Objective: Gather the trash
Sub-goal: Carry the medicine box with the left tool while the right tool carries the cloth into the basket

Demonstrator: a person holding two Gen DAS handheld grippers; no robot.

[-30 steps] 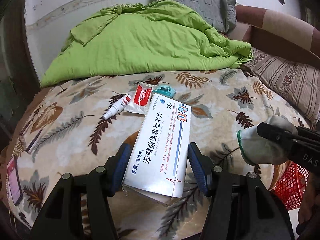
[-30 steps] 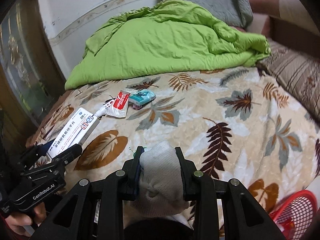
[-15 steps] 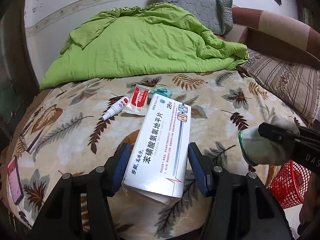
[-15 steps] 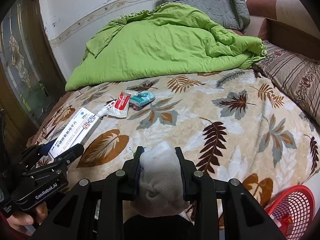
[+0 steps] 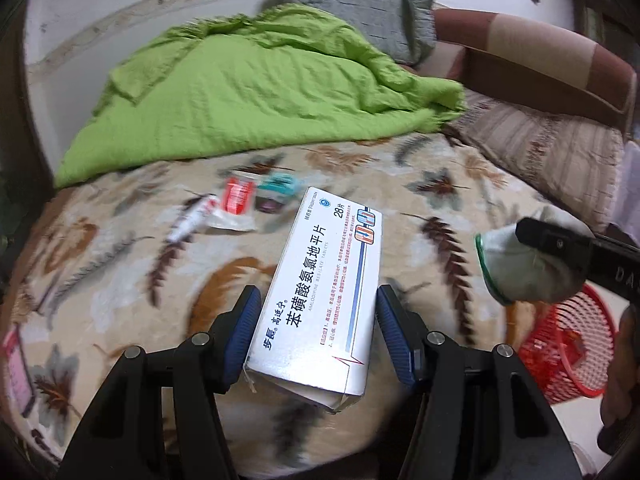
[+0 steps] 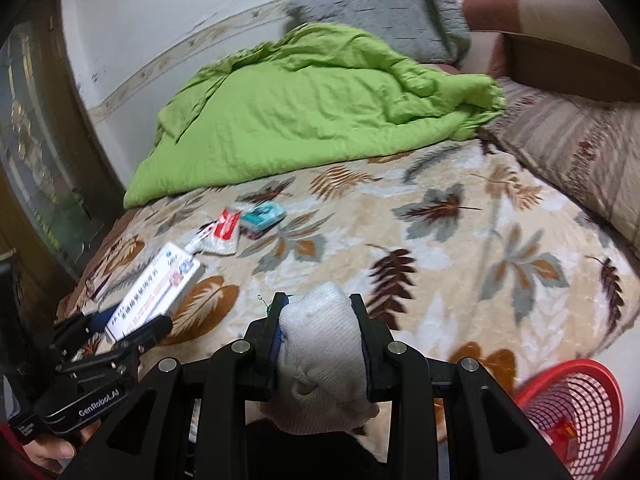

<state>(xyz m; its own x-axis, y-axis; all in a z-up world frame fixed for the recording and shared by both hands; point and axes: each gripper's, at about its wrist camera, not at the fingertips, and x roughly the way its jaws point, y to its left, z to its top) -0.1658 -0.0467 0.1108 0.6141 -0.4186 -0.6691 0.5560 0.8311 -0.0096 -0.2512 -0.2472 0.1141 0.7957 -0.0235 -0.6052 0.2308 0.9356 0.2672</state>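
The left hand-held gripper [image 5: 316, 328] is pinching a long white medicine box [image 5: 320, 300] across its short sides, its blue ribbed pads pressing both long edges. The box's long axis is running away from the camera toward the green quilt [image 5: 256, 92], leaning slightly right at the far end; the near end flap is hanging partly open. It is being held above the leaf-print bed cover [image 5: 420, 184], not resting on it.

The right hand-held gripper [image 6: 318, 332] is squeezing a bunched, knitted white glove [image 6: 324, 360] with a green-trimmed cuff; the soft bulk is bulging out beyond its fingertips and drooping below them.

Compared with a second ago, both grips are unchanged, but the views have drawn back from the bed: the red mesh basket [image 6: 576, 412] by the bed's edge is showing much more fully in the right wrist view, and more of the wall above the grey pillow [image 6: 384, 16] is appearing. The current frames are blurred by motion.

On the bed cover, well apart from the box, three small items are lying close together: a slim white tube [image 5: 192, 220], a red-and-white crinkled sachet [image 5: 236, 204] and a small teal packet [image 5: 280, 188]. The basket is rigid plastic lattice, round, with something red inside. A striped, textured pillow [image 5: 540, 156] is lying at the right.
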